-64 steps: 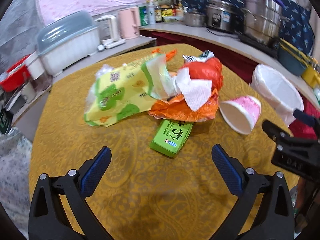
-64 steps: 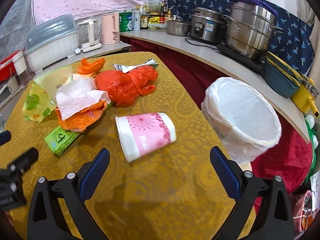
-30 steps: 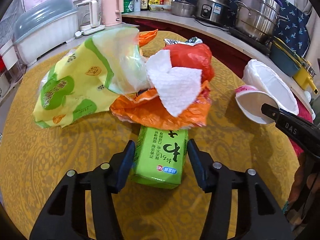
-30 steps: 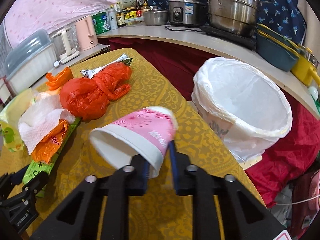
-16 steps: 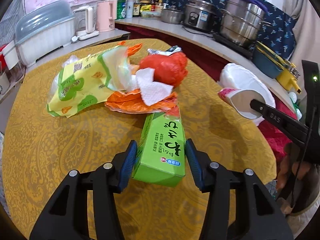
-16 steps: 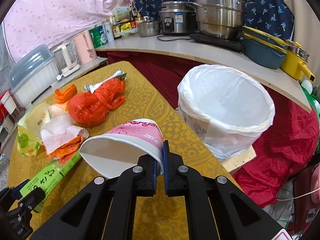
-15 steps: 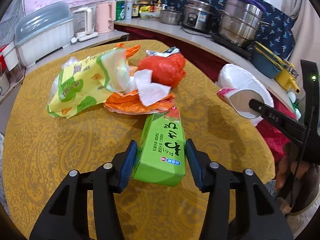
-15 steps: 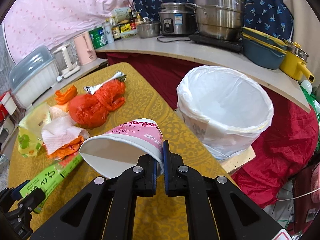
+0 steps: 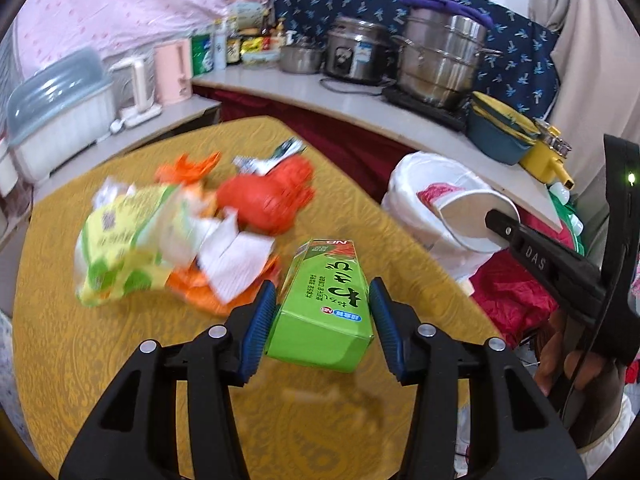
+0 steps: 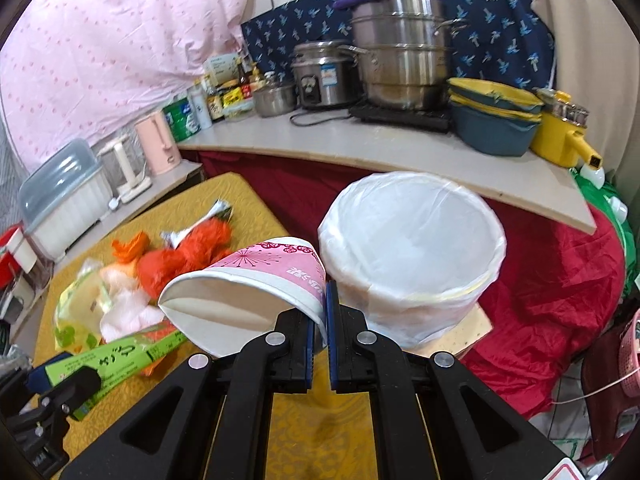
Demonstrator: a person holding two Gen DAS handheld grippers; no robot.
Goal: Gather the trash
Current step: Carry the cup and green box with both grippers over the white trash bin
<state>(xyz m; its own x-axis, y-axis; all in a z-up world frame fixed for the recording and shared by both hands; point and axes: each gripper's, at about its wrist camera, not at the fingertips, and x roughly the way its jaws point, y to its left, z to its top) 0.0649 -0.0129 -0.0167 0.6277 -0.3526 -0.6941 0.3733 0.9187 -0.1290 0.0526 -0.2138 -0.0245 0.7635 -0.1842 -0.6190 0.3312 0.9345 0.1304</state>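
Observation:
My left gripper [image 9: 322, 314] is shut on a green carton [image 9: 326, 300] and holds it above the yellow table [image 9: 120, 360]. The carton also shows in the right wrist view [image 10: 120, 356]. My right gripper [image 10: 323, 312] is shut on the rim of a pink paper cup [image 10: 248, 288], held next to the white-lined trash bin [image 10: 412, 256]. The cup [image 9: 468, 212] and bin [image 9: 408, 184] show at the right of the left wrist view. On the table lie a red bag [image 9: 272, 196], a yellow-green wrapper [image 9: 120, 248], a white tissue [image 9: 236, 256] and an orange bag [image 9: 188, 168].
A counter [image 10: 400, 156] behind the bin carries steel pots [image 10: 400, 52], blue and yellow bowls [image 10: 492, 116] and bottles. A white dish box [image 9: 60, 112] and pink kettle [image 9: 172, 72] stand at the left. Red cloth [image 10: 560, 288] lies right of the bin.
Both grippers have lifted and moved right, toward the bin: the left with the green carton, the right with the cup, which is now next to the bin's rim.

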